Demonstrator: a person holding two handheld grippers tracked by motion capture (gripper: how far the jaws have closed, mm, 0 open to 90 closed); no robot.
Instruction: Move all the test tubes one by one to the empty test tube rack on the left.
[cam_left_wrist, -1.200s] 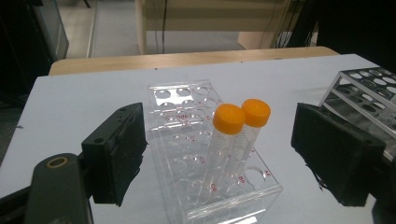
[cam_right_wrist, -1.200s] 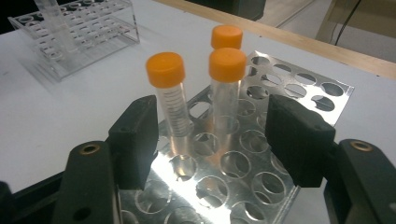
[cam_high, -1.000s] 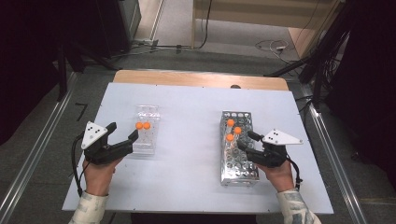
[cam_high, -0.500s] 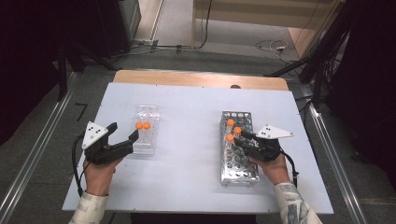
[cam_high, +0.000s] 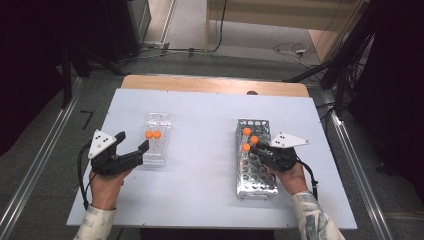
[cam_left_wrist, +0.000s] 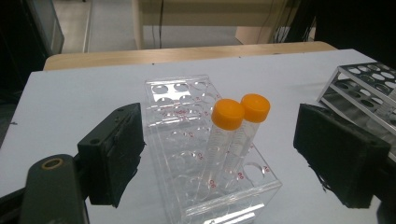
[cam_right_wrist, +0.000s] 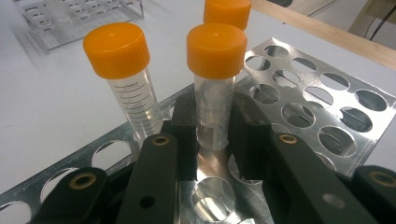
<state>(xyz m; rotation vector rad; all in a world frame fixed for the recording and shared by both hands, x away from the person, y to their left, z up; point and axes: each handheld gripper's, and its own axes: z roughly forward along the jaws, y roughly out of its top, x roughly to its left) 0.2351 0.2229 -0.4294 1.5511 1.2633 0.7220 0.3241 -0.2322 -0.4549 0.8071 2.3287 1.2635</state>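
1. The right gripper (cam_right_wrist: 212, 126) had just been closing, and its pads now pressed on the clear body of an orange-capped tube (cam_right_wrist: 215, 84) standing in the metal rack (cam_high: 256, 170) at the right of the table (cam_high: 200, 200)
2. The left gripper (cam_left_wrist: 219, 163) stood wide open around the near end of the clear plastic rack (cam_left_wrist: 205, 154), touching nothing; two capped tubes (cam_left_wrist: 236, 135) stood there
3. Judged risk: the grip sat low, just above the metal rack, so a tilted pull could jam the tube in its hole
4. The neighbouring tube (cam_right_wrist: 125, 79) stood just beside it; a sideways swing might knock it
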